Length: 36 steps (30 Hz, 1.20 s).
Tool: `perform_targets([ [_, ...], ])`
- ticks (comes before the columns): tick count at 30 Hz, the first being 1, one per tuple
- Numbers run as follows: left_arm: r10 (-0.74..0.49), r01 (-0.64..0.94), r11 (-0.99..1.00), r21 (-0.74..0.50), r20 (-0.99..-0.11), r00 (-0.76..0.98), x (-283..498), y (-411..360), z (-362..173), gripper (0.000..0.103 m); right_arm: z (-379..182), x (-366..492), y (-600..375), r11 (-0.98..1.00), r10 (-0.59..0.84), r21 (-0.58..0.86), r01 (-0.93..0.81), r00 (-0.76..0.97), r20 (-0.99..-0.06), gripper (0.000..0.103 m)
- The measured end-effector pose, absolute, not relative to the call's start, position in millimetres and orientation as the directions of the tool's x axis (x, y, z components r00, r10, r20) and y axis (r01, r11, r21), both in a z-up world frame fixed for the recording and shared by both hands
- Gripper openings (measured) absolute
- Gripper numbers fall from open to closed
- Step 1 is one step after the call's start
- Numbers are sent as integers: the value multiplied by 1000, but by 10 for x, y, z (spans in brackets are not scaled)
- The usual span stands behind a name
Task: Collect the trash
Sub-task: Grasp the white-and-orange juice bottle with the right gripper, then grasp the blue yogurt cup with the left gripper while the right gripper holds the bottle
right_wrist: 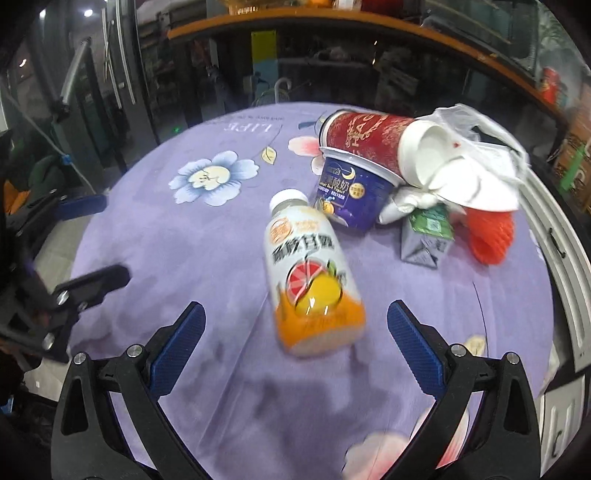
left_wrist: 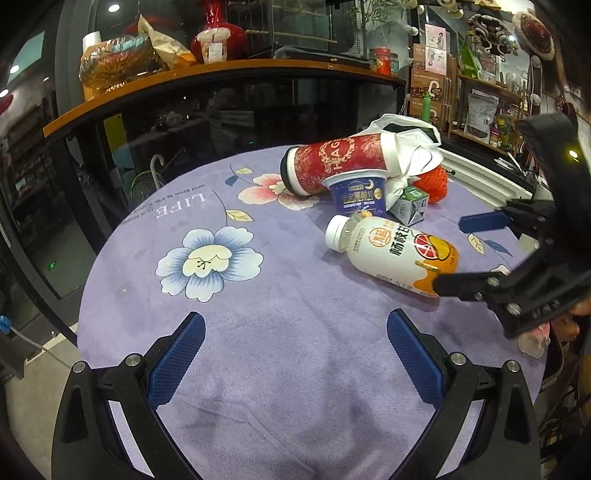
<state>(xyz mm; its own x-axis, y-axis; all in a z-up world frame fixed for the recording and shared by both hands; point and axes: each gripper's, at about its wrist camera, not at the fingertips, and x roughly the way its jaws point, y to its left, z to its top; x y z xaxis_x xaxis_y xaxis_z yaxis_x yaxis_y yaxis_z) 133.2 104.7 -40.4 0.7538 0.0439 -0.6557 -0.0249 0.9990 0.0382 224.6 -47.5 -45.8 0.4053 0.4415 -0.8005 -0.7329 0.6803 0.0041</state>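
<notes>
Trash lies on a round table under a purple floral cloth [left_wrist: 266, 206] [right_wrist: 192, 251]. A white drink bottle [left_wrist: 391, 251] [right_wrist: 310, 273] with an orange fruit label lies on its side. Behind it are a tipped red paper cup [left_wrist: 332, 162] [right_wrist: 365, 136], a blue yogurt cup [left_wrist: 356, 192] [right_wrist: 351, 192], a small green-grey carton [left_wrist: 410, 206] [right_wrist: 428, 236], an orange foam net [left_wrist: 434, 182] [right_wrist: 491, 232] and white crumpled plastic [left_wrist: 406, 125] [right_wrist: 476, 170]. My right gripper [right_wrist: 295, 332] [left_wrist: 448, 254] is open, its fingers either side of the bottle's base. My left gripper [left_wrist: 295, 343] [right_wrist: 116, 239] hangs open over bare cloth.
A dark glass counter with an orange top [left_wrist: 221, 74] [right_wrist: 332, 18] curves behind the table, with goods on it. A white ribbed rail [left_wrist: 480, 173] [right_wrist: 554, 236] runs along the table's right side. The table's left edge drops to the floor [left_wrist: 44, 354].
</notes>
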Motion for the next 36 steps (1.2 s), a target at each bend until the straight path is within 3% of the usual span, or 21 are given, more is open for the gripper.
perform_targets([
  [7,47,-28,999,40,-674,737,1454,1136,-446,98,-591,2531,-95,616,364,-29,-787,317,-876,96],
  [12,48,-35,999,33,-685,727,1500,1202,-487,98,-755,2627,41,597,304,-49,-801,282,-910,83],
  [17,42,-34,999,24,-691,722,1527,1232,-524,98,-808,2646,39,601,309,-33,-799,270,-912,62],
  [32,-20,-25,998,-54,-704,710,1871,1236,-470,98,-667,2253,-583,646,454,81,-759,297,-840,62],
  [36,-18,18,1000,-8,-704,710,2178,1026,-444,98,-613,2151,-819,680,475,111,-725,320,-820,62],
])
